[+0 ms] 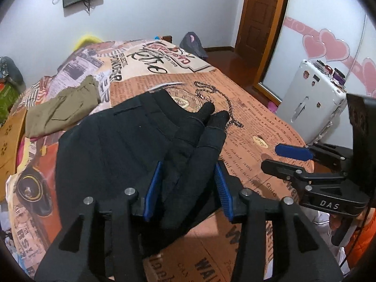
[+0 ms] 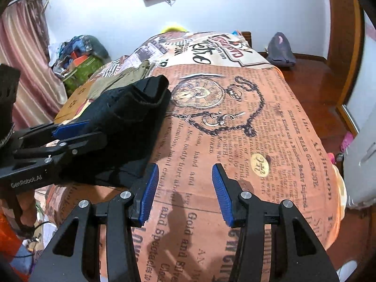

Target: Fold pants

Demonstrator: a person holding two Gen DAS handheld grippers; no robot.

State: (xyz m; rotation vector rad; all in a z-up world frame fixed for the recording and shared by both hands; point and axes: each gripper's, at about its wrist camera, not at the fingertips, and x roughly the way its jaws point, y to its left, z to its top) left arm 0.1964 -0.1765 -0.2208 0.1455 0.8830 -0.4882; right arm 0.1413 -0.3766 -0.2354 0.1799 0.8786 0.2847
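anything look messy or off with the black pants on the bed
Yes. The black pants are folded into a bundle, but two narrow ends poke out past the right side, uneven and lying between the left gripper's open fingers. The olive garment behind lies folded.

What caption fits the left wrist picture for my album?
Folded black fabric pants lie between the left gripper's open blue pads on the newspaper-print bedspread.

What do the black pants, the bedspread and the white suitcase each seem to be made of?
Black pants: matte woven cloth, probably; soft folds, stitched seams.
Bedspread: printed fabric, matte; it drapes and rounds over the edge.
White suitcase: hard plastic shell, likely; smooth, slightly glossy, with stickers on it.
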